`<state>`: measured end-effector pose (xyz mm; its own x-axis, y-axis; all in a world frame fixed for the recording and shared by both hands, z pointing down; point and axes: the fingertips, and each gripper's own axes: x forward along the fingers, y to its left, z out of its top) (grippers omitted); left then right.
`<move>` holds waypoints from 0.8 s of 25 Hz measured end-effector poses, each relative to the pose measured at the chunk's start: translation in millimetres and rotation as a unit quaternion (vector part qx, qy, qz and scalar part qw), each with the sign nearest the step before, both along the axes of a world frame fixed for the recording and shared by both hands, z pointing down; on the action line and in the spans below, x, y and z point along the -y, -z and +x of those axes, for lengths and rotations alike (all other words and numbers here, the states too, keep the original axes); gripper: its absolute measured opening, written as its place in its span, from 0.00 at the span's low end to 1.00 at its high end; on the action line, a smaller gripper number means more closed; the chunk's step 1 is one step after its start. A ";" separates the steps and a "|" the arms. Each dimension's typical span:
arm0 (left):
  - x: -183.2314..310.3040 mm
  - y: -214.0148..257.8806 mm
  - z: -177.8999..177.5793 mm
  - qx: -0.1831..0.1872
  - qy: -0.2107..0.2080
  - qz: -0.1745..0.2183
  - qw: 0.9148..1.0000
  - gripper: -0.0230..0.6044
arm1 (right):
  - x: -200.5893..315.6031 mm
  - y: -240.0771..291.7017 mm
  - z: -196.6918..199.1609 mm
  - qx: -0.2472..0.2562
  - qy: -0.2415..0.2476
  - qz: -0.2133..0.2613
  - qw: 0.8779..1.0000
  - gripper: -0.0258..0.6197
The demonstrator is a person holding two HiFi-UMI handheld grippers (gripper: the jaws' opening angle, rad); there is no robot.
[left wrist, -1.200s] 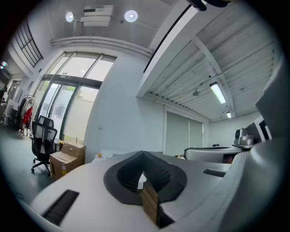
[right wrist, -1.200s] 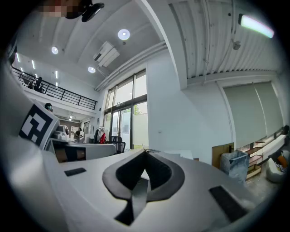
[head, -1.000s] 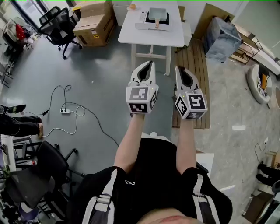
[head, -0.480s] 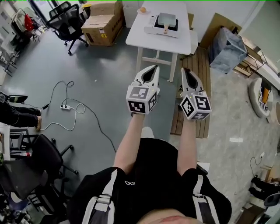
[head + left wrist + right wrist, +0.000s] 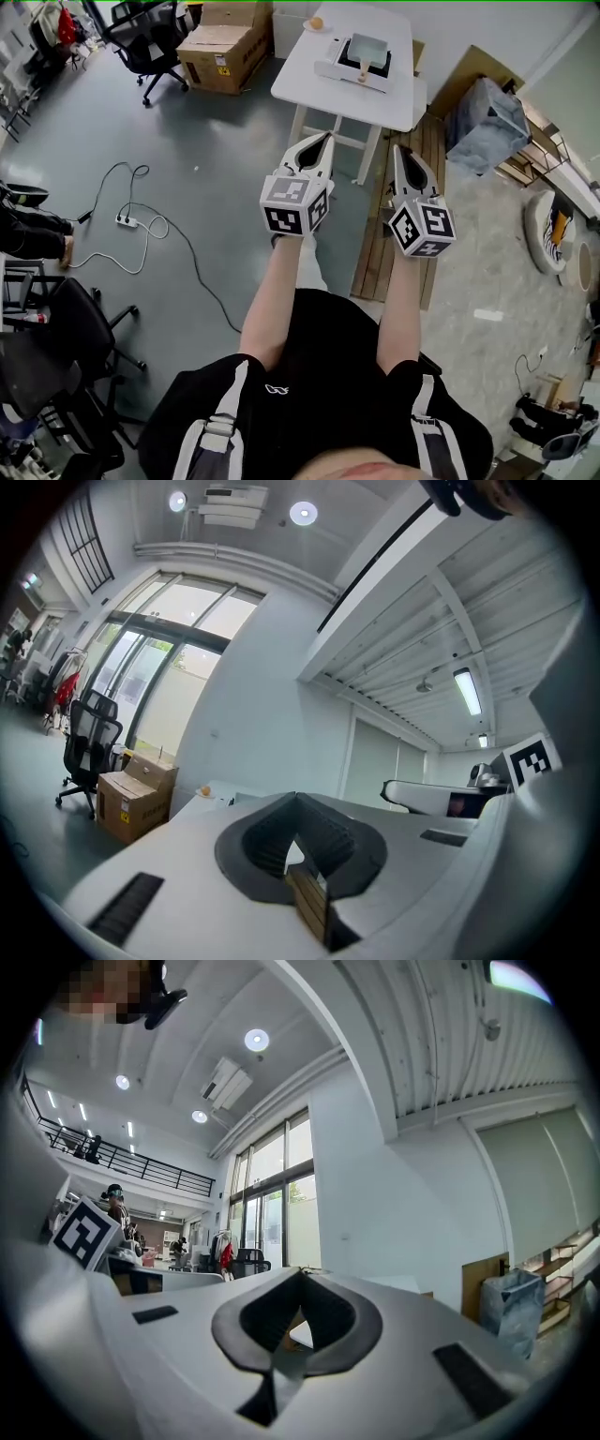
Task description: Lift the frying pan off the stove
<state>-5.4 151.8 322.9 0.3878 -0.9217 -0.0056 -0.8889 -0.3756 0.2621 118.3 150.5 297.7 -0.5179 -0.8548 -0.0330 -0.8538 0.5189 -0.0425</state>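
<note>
Grey square frying pan (image 5: 367, 49) on white stove (image 5: 330, 67) atop white table (image 5: 394, 98), farther right in head view than a second ago; white left gripper (image 5: 324, 139) and white right gripper (image 5: 398, 150) kept shut on nothing, well short.

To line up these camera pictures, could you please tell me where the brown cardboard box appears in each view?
Head view: the brown cardboard box sits at the top, on the floor left of the white table.
Left gripper view: the box is at the lower left.
Right gripper view: not in it.
Shared landmark: the black office chair left of the box, in both those views.
</note>
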 end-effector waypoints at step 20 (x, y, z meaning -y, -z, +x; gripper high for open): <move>289.6 -25.8 -9.9 -0.021 -0.072 -0.002 0.997 0.03 | 269.9 -21.9 -11.1 0.025 -0.007 0.028 0.999 0.05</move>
